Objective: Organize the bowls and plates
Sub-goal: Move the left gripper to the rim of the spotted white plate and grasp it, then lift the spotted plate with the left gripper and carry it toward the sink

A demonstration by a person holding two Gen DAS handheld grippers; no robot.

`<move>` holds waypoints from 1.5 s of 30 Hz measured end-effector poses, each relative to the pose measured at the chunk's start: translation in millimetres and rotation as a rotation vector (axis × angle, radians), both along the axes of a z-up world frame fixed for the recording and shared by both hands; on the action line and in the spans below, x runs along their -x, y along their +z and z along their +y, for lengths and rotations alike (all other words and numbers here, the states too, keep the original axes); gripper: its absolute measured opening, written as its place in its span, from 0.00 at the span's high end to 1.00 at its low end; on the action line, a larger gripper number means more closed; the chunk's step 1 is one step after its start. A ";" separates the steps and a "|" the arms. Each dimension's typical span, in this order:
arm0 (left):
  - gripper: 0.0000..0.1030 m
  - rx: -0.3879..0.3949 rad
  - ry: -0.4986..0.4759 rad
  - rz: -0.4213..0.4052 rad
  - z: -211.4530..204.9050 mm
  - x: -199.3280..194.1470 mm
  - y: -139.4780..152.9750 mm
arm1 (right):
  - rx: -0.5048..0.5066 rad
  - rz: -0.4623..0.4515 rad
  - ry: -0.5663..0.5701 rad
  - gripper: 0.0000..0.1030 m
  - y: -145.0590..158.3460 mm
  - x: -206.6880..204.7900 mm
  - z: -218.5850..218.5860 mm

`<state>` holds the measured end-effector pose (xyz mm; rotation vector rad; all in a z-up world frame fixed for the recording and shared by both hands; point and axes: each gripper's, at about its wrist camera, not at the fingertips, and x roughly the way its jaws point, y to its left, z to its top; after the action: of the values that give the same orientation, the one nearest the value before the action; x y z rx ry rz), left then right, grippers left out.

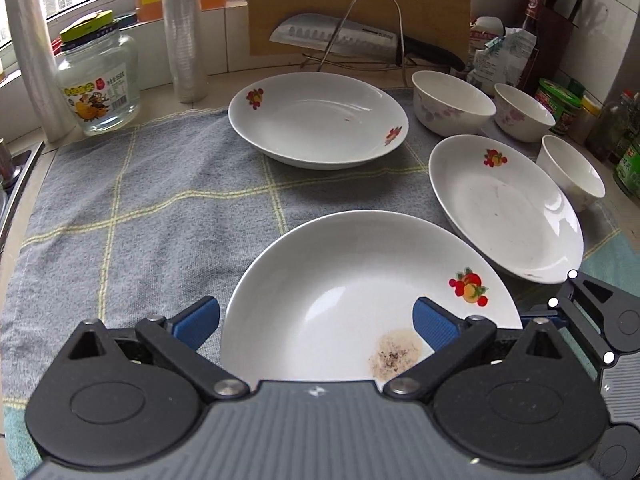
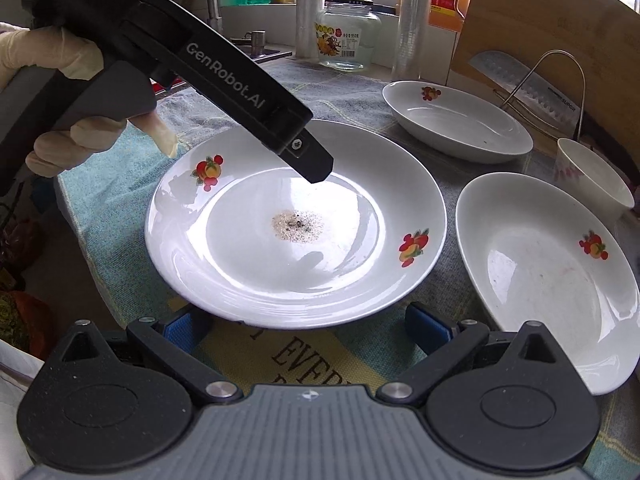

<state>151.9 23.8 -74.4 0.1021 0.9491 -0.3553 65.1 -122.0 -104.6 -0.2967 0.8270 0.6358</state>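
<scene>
Centrally, the soiled plate (image 2: 296, 224), white with fruit decals and a patch of gritty residue at its middle, lies flat on a grey checked towel (image 1: 160, 208) covering a kitchen counter; being round, it shows no long axis. To its right rests a second plate (image 2: 548, 280), and farther back a third plate (image 2: 456, 120). Three floral bowls (image 1: 452, 102) stand upright at the far right. Behind them are a cleaver (image 1: 340, 36) in a wire rack against a wooden cutting board (image 1: 360, 0), a glass jar (image 1: 98, 80) and a window. The left gripper (image 1: 316, 320), held in a gloved hand (image 2: 60, 100), slopes down over the soiled plate, its blue pads spread across the near rim. The right gripper (image 2: 308, 328) hovers at the plate's near edge, pads likewise spread and gripping nothing.
</scene>
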 end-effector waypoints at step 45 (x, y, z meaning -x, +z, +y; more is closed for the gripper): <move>0.02 0.074 -0.366 0.281 14.8 -43.0 -15.7 | -0.025 -0.062 -0.012 0.00 1.2 11.0 -1.6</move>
<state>195.0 38.6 -90.1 0.1616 1.1955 -0.7569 54.0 -123.6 -103.5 -0.2870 0.7603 0.6220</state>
